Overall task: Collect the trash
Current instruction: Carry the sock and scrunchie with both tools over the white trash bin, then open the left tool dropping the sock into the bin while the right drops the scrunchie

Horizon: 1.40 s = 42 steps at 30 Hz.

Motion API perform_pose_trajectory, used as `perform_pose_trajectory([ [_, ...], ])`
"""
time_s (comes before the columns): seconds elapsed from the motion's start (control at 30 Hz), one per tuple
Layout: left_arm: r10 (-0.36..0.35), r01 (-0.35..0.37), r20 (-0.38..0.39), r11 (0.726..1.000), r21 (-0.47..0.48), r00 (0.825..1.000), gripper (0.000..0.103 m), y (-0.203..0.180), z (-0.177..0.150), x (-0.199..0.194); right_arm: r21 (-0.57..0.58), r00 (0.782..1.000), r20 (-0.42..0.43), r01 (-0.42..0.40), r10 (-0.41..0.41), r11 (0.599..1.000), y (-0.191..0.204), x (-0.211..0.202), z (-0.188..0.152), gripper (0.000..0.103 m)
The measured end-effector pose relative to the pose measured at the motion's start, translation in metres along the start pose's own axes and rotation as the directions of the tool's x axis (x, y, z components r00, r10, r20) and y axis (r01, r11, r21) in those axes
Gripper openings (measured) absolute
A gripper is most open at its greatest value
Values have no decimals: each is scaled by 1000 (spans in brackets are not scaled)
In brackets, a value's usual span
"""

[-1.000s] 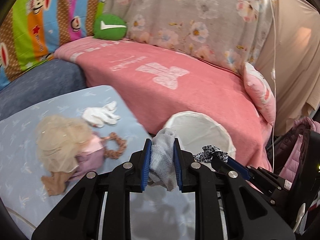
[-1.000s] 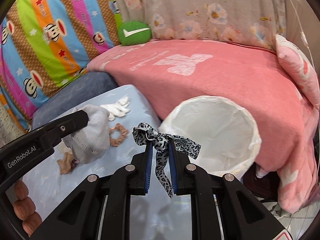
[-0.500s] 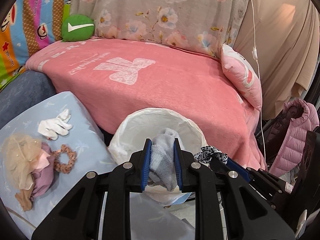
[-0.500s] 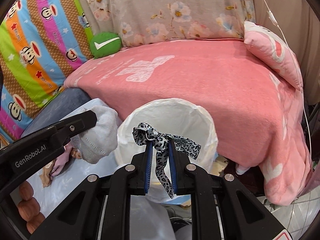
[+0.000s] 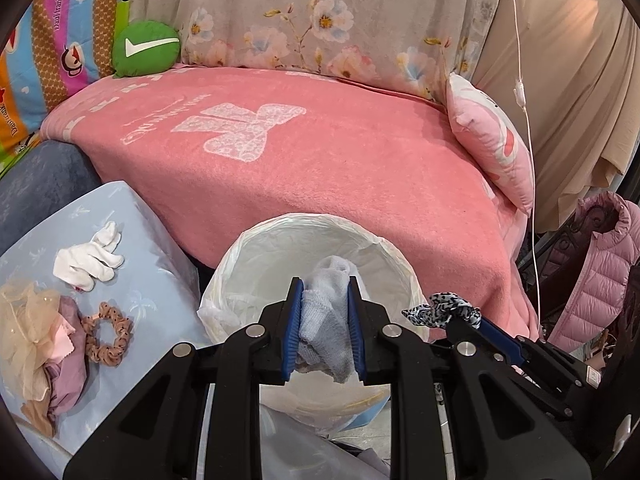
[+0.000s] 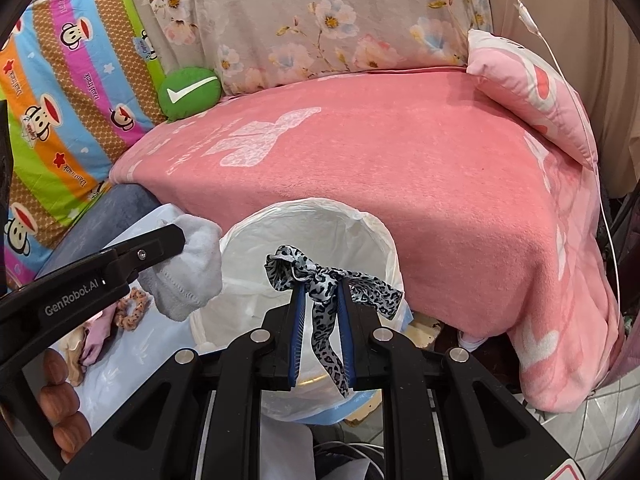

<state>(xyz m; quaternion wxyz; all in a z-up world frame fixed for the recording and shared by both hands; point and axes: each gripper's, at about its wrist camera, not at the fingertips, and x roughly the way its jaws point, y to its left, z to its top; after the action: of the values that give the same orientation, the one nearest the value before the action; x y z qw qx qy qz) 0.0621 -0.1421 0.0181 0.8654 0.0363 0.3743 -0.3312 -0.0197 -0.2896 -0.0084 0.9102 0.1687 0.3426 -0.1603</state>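
Worktop, lower left of left wrist frame: pale blue patterned cover. On it: white glove toward top; brown dotted scrunchie below it; heap of cream tulle and mauve cloth at left edge, touching scrunchie. Sofa across mid-frame: pink blanket; green round cushion upper left; pink pillow at right end.

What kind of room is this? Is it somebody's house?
Probably a room in a home, a living room or bedroom. A sofa or bed lies under a pink blanket, with a pink pillow on it and a cartoon monkey sheet hanging behind. A bin with a white liner stands in front.
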Motion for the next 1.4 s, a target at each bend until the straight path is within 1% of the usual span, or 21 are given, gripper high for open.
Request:
perform_pose_trajectory([
  [0.43,-9,8,-24,1000,-21,1000,24,10,8,21,-16,1000,-4,-15,15,1000,7,17,13,16],
  [0.6,-25,24,-40,999,-41,999,28,16,10,27,-23,1000,-6,-16,16,1000,11,22,17,18],
  [0.63,-25,23,-42,999,-44,999,33,18,10,28,-25,1000,-6,-14,14,1000,12,24,18,20],
  [0.67,-22,20,-42,999,-49,999,42,19,10,29,-25,1000,-5,-15,14,1000,13,25,19,20],
  [0.7,-14,12,-40,998,-55,999,48,21,10,28,-25,1000,-6,-17,17,1000,13,25,19,20],
  [0.73,-4,2,-34,998,-60,999,56,23,11,28,-26,1000,-3,-18,18,1000,14,26,21,20],
  [0.77,2,-4,-29,998,-64,1000,58,24,11,27,-29,1000,-1,-18,18,999,16,27,22,20],
  [0.8,7,-9,-26,998,-68,1000,59,26,11,26,-33,1000,1,-18,18,999,20,27,22,23],
  [0.83,11,-13,-27,997,-71,1000,60,29,11,26,-37,1000,5,-18,18,999,22,27,22,28],
  [0.93,23,-25,-26,996,-85,999,60,36,10,24,-45,1000,15,-15,15,999,26,27,24,39],
  [1.0,31,-33,-24,995,-91,999,60,40,8,21,-43,1000,14,-17,17,999,27,27,25,41],
  [1.13,43,-45,-21,994,-99,999,60,45,5,15,-49,1000,15,-24,25,999,32,23,24,42],
  [1.33,61,-62,-12,990,-128,998,60,56,-4,0,-76,999,10,-43,44,996,48,16,17,43],
  [1.4,75,-75,-8,988,-136,997,62,62,-7,-6,-82,999,6,-51,52,995,55,14,15,43],
])
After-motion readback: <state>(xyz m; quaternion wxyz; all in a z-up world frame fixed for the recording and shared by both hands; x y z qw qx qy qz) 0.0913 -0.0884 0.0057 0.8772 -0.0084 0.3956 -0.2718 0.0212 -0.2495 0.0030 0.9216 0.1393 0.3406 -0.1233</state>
